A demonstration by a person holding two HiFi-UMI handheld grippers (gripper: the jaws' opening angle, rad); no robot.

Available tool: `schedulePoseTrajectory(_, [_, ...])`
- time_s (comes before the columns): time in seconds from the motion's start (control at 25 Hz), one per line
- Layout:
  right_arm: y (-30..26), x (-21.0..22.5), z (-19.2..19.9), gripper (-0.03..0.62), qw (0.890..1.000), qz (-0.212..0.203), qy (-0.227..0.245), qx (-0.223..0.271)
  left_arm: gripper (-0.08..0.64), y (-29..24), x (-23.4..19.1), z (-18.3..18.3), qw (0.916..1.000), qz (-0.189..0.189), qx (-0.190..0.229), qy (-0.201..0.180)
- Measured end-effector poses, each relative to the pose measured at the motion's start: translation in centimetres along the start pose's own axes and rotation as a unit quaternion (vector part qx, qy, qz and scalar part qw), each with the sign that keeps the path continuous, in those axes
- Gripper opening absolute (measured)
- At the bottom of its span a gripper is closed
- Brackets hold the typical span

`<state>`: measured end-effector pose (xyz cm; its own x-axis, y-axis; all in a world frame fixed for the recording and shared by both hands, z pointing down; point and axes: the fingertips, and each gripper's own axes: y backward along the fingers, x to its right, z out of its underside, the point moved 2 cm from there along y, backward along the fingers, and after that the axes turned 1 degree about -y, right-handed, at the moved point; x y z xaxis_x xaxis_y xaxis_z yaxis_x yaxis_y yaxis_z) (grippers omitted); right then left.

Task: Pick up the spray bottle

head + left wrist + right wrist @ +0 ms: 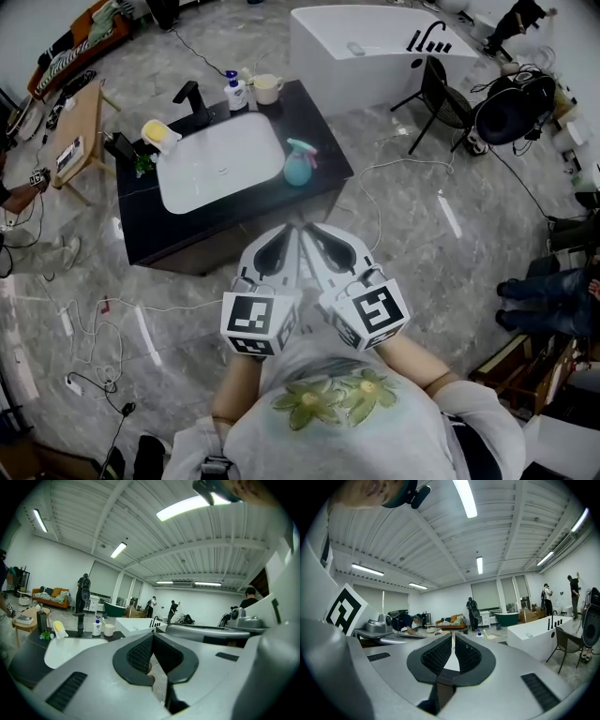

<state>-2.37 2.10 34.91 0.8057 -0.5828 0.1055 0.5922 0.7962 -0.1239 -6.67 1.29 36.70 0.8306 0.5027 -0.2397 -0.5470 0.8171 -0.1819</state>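
We see the spray bottle (300,165), teal with a pink trigger, standing upright on the black counter (323,141), just beside the right rim of the white basin (220,161). It is well apart from both tools.

At the back edge of the counter, behind the basin, stand a black faucet (192,101), a soap bottle (234,92) and a cream cup (267,88); we cannot tell what is in the cup. At the left end are a yellow thing (159,134) and a small green plant (142,165). A white bathtub (375,47) and a black chair (441,94) are behind the counter, and a white cable (403,164) lies on the floor to its right.

The left gripper (289,234) and the right gripper (317,234) hang side by side before the front edge of the counter, near our chest. The jaws of the left one meet at the tips. The jaws of the right one leave only a thin slit, with nothing between them.
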Motion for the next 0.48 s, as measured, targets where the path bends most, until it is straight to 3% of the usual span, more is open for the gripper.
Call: schedulePoseTrajectory(0.48, [-3.1,4.0,0.2,0.032,1.0,-0.001,0.006,-0.026,0.009,-4.0,-1.7,-0.1,0.9996,-0.004,-0.026,0.009])
